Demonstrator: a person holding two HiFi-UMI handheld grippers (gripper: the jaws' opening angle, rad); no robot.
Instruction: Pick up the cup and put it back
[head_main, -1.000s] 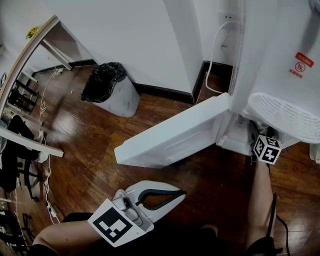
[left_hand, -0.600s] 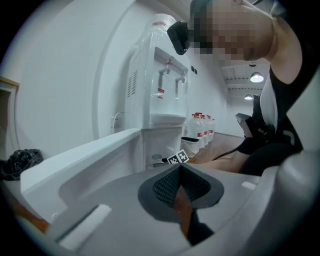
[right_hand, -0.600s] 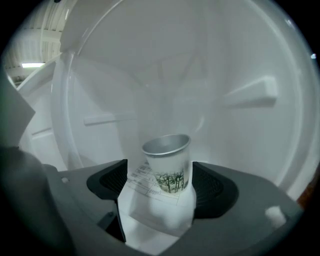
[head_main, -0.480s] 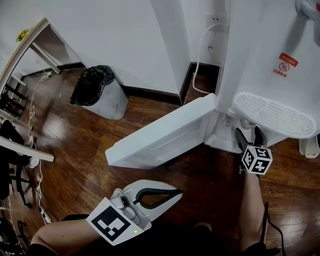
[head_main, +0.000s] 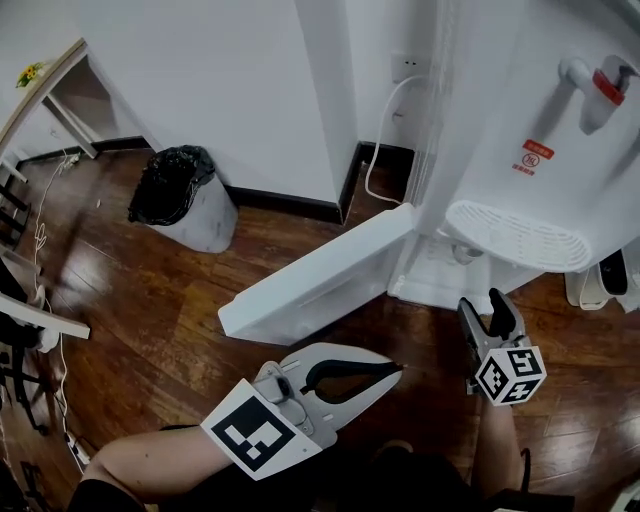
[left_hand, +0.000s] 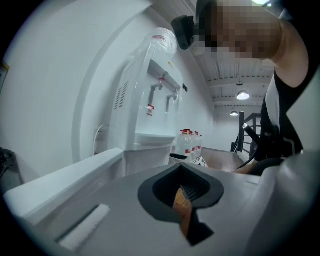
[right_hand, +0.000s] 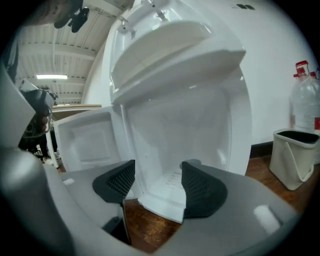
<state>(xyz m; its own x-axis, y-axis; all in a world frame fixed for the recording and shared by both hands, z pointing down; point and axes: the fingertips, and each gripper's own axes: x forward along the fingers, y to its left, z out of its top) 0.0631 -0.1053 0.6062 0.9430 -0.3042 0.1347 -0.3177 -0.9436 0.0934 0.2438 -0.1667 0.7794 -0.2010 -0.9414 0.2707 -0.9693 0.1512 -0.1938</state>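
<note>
Two grippers in view, neither holding anything. Right gripper (head_main: 483, 306) sits low in front of the dispenser's (head_main: 520, 130) open cabinet (right_hand: 175, 130). Its jaws are apart and closing, with only floor and the cabinet sill between them. Left gripper (head_main: 395, 372) hangs over the floor well to the left, jaws together, empty.

Cup isn't clearly visible. A small greyish round thing (head_main: 462, 253) just inside the cabinet mouth, under the drip tray (head_main: 515, 235), is likely it; can't confirm. Door (head_main: 320, 275) is swung wide left, out of the way.

Judgement: if it's glass or hard plastic, expect light, stiff, slick, breakable. Grip across the mid wall, pads square on opposite sides, modest squeeze. Keep it upright and lift clear of the sill.
</note>
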